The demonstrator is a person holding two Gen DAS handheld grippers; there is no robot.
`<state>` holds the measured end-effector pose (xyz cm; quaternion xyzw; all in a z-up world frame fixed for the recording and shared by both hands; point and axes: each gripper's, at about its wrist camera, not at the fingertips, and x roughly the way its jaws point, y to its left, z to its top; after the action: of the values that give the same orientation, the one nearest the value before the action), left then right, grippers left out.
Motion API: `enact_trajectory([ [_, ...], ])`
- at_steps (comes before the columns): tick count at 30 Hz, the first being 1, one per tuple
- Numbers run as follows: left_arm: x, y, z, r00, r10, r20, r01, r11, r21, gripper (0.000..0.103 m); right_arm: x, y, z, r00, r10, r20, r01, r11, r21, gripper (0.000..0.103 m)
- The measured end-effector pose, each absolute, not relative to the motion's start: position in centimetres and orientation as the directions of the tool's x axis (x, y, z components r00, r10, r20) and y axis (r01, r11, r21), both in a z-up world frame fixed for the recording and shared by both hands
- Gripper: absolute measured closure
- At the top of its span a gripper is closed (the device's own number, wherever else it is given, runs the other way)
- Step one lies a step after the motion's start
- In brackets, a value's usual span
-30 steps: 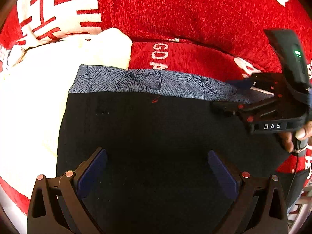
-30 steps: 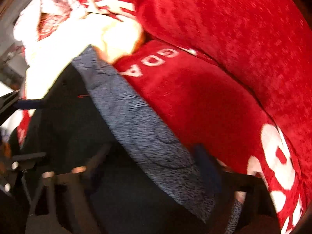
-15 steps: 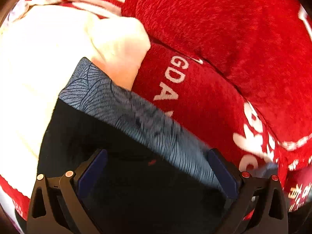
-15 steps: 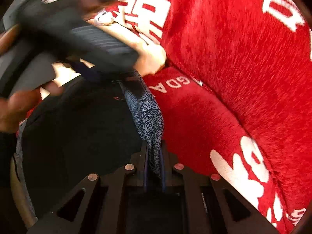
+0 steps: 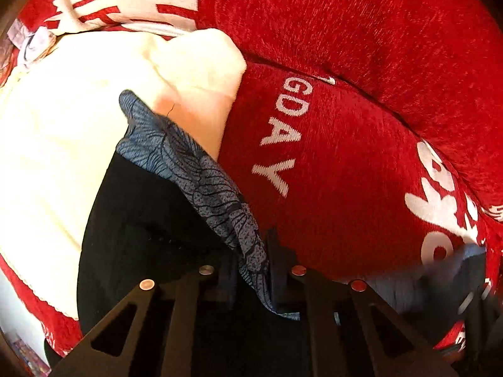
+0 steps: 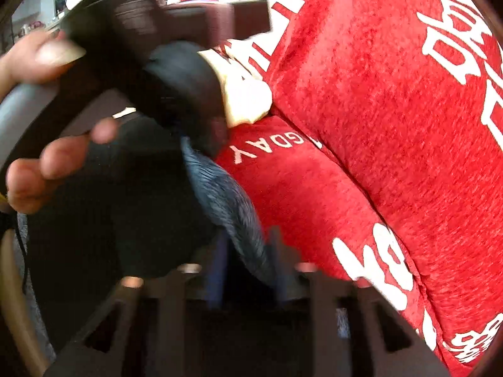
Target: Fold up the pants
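The pants are black [image 5: 151,220] with a blue-grey patterned waistband [image 5: 195,169] and lie on a red blanket. My left gripper [image 5: 251,270] is shut on the waistband, which bunches up between its fingers. In the right wrist view my right gripper [image 6: 248,260] is shut on the same waistband [image 6: 220,188], with black pants cloth [image 6: 125,213] to its left. The left gripper's body and the hand holding it [image 6: 47,163] fill the upper left of that view, blurred.
A red blanket with white lettering [image 5: 345,157] covers the surface under and beyond the pants; it also shows in the right wrist view [image 6: 377,125]. A cream cloth [image 5: 78,119] lies to the left of the pants.
My left gripper was open over the pants and has shut on the waistband. My right gripper closed on the waistband half a second ago and still holds it. Both have lifted and shifted.
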<state>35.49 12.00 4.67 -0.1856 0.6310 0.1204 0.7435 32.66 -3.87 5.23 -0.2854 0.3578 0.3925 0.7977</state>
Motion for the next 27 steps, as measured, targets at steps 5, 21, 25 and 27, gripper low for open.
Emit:
enact_trajectory([
  [5, 33.1, 11.5, 5.7, 0.205, -0.057, -0.977, -0.413, 0.9, -0.139, 0.087, 35.3, -5.4, 4.9, 0.334, 0.417, -0.845, -0.849, 0.523, -0.077, 0.023],
  [21, 20.6, 12.7, 13.8, 0.452, -0.153, -0.879, -0.299, 0.902, -0.311, 0.087, 19.3, -9.1, 10.8, 0.503, 0.406, -0.763, -0.794, 0.565, -0.222, 0.088],
  [25, 14.9, 13.7, 12.9, 0.471, -0.197, -0.86, -0.297, 0.882, -0.365, 0.087, 12.2, -7.4, 8.7, 0.538, 0.379, -0.753, -0.775, 0.574, -0.264, 0.088],
  [27, 12.5, 14.3, 11.2, 0.467, -0.23, -0.854, -0.304, 0.865, -0.399, 0.087, 9.8, -6.8, 6.6, 0.528, 0.355, -0.771, -0.765, 0.592, -0.251, 0.088],
])
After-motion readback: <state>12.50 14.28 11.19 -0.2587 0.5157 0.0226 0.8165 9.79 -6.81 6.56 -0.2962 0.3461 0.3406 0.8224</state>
